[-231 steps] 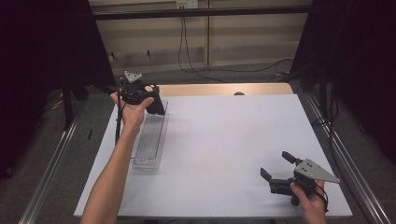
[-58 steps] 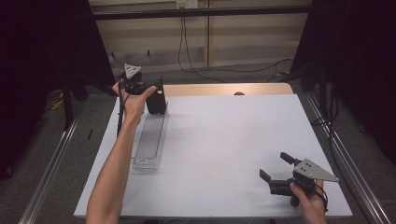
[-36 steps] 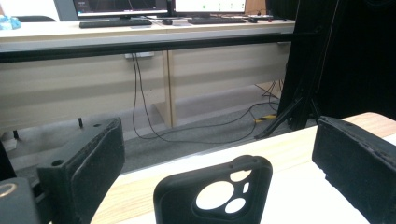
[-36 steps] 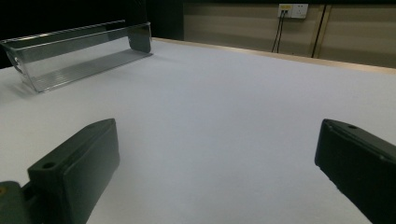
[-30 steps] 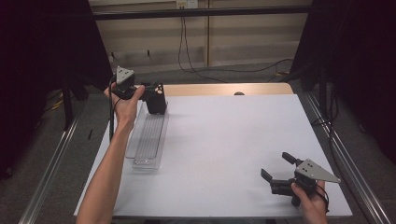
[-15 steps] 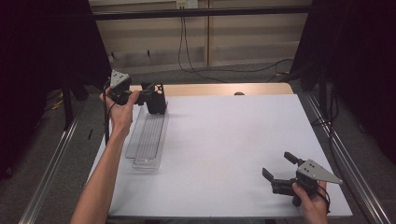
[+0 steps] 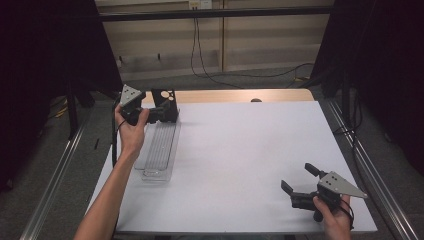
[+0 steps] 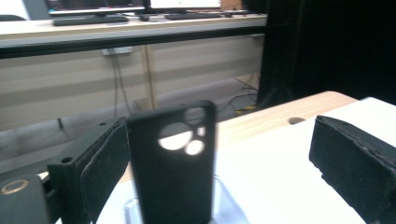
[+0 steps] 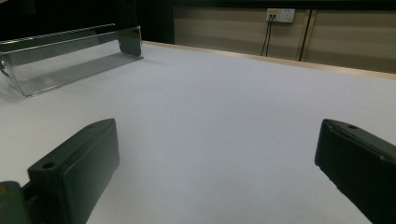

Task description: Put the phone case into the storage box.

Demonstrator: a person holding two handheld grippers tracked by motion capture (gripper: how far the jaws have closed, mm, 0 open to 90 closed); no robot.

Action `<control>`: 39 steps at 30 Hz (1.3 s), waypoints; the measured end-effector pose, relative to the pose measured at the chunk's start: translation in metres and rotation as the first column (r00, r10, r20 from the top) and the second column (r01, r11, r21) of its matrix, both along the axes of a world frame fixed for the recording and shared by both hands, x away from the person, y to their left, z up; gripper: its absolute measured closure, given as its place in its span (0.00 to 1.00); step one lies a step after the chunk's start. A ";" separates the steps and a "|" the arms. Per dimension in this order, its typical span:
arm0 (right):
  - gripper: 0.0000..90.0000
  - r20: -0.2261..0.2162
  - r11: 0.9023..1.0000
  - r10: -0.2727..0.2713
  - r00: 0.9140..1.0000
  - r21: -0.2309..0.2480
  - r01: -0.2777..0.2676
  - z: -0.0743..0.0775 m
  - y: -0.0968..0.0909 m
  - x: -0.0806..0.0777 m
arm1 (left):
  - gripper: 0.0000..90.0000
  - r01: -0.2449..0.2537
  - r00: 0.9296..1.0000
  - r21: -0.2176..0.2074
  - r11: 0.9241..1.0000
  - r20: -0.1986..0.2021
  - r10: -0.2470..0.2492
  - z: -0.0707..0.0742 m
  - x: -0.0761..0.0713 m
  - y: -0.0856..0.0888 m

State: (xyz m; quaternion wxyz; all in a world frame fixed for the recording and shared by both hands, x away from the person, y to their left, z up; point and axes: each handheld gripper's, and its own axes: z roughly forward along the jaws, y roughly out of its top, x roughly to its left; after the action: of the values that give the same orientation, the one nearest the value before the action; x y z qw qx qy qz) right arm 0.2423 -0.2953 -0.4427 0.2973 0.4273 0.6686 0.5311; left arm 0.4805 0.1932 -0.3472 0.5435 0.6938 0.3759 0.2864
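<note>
Phone cases: one black case [image 8: 173, 163], stood upright at the far end of the clear tray [image 7: 159, 150].
Trays: one.
Left hand-held gripper [image 7: 162, 112]: spread around the case.
Right hand-held gripper [image 7: 296, 180]: spread, nothing held, over the bench [image 7: 250, 145].

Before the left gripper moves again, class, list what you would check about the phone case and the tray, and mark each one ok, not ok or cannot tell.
1. Phone case stands upright at the far end of the clear tray: ok.
2. Left gripper jaws open, case between them: ok.
3. Jaws clear of the case: cannot tell; the left jaw looks very close.
4. Case steady if left alone: cannot tell.
5. Right gripper open and far from the tray: ok.
</note>
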 end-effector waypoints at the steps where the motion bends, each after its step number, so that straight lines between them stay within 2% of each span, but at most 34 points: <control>1: 0.00 0.000 1.000 0.002 1.000 -0.002 -0.002 0.000 0.000 0.000 | 0.05 0.000 1.000 0.002 1.000 0.006 0.000 0.000 -0.003 -0.002; 3: 0.00 0.000 1.000 0.000 1.000 -0.002 0.000 0.000 0.001 0.000 | 0.04 0.009 1.000 0.008 1.000 0.013 -0.010 -0.001 -0.008 -0.002; 5: 0.00 0.000 1.000 0.000 1.000 -0.002 0.000 0.000 0.001 0.000 | 0.03 0.004 1.000 -0.004 1.000 0.014 -0.004 -0.002 -0.015 -0.002; 9: 0.00 0.002 1.000 -0.002 1.000 -0.001 0.002 0.000 0.000 0.000 | 0.02 0.041 0.999 -0.023 0.999 0.015 -0.041 -0.007 -0.028 0.000; 12: 0.00 -0.001 1.000 -0.001 1.000 -0.002 0.001 0.000 0.000 0.000 | 0.01 0.049 0.999 -0.031 0.998 0.016 -0.049 -0.006 -0.036 0.001; 17: 0.00 0.002 1.000 -0.003 1.000 -0.001 0.003 0.001 0.001 -0.001 | 0.02 0.042 0.999 -0.062 0.997 0.017 -0.041 -0.006 -0.048 0.007; 23: 0.00 0.005 1.000 -0.006 1.000 0.002 0.006 0.001 0.000 -0.001 | 0.03 0.054 0.998 -0.050 0.997 0.012 -0.054 -0.014 -0.066 0.013; 27: 0.00 0.002 1.000 -0.010 1.000 0.005 0.010 0.001 0.000 -0.001 | 0.03 0.056 0.998 -0.053 0.997 0.013 -0.055 -0.016 -0.075 0.016; 29: 0.00 0.004 1.000 -0.009 1.000 0.004 0.009 0.001 0.001 -0.001 | 0.03 0.072 0.997 -0.049 0.996 0.006 -0.071 -0.015 -0.080 0.016; 32: 0.00 0.006 1.000 -0.005 1.000 0.002 0.005 0.001 0.000 -0.002 | 0.03 0.068 0.997 -0.061 0.996 0.029 -0.066 -0.016 -0.089 0.017; 35: 0.00 0.006 1.000 -0.010 1.000 0.003 0.009 0.001 0.000 -0.002 | 0.03 0.069 0.997 -0.040 0.997 0.032 -0.068 -0.019 -0.096 0.020; 39: 0.00 0.007 1.000 -0.010 1.000 0.004 0.010 0.001 0.000 -0.002 | 0.03 0.067 0.997 -0.059 0.996 0.049 -0.064 -0.023 -0.107 0.024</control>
State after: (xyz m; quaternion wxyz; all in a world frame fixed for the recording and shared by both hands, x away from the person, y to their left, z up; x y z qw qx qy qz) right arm 0.2408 -0.2955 -0.4412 0.3016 0.4293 0.6643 0.5323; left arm 0.3739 0.2177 -0.3703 0.5819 0.6821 0.3487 0.2731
